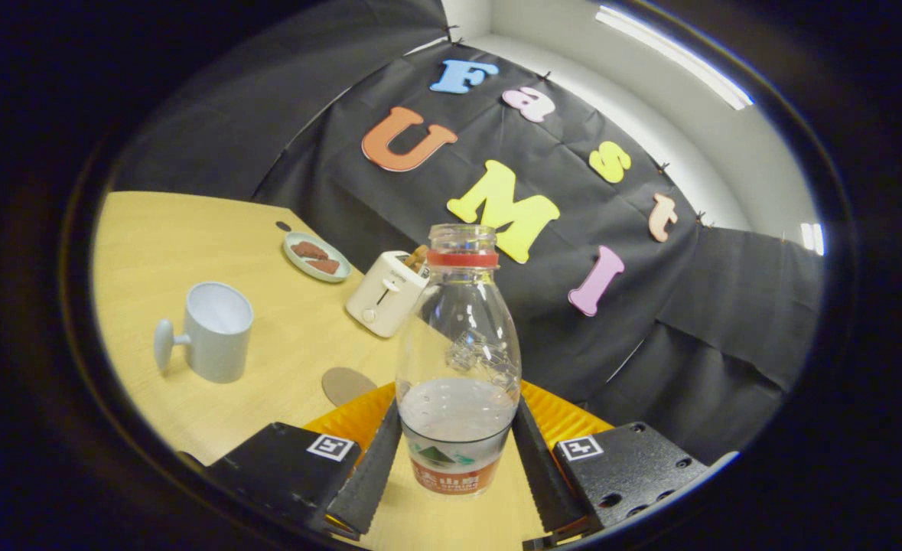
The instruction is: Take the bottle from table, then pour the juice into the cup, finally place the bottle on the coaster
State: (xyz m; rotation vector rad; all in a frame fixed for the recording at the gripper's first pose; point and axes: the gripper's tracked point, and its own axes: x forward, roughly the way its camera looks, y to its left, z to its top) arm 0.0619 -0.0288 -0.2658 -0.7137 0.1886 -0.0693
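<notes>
Gripping the clear plastic bottle (458,360) low on its body, my claw (457,459) has both fingers (370,467) closed in against its sides, so the opening is only as wide as the bottle itself. The bottle stands upright between the fingers, capless, with a red ring around its open neck and a shallow level of pale liquid in the lower part. A label wraps the base, with a green mountain motif over a red band; there is white lettering on the band, but I cannot make it out sharply enough to read. Each finger block carries a small square black-and-white marker.

Beyond the fingers and to the left, on the light wooden table (190,229), I see a pale mug (213,330) standing upright, handle pointing left. Between the mug and the bottle, a round brown coaster (346,384) lies flat on the table, partly hidden by the claw. Farther back sits a cream toaster (386,294) with something brown poking from its slot, and behind it a small plate (317,257) holding two brown pieces.
</notes>
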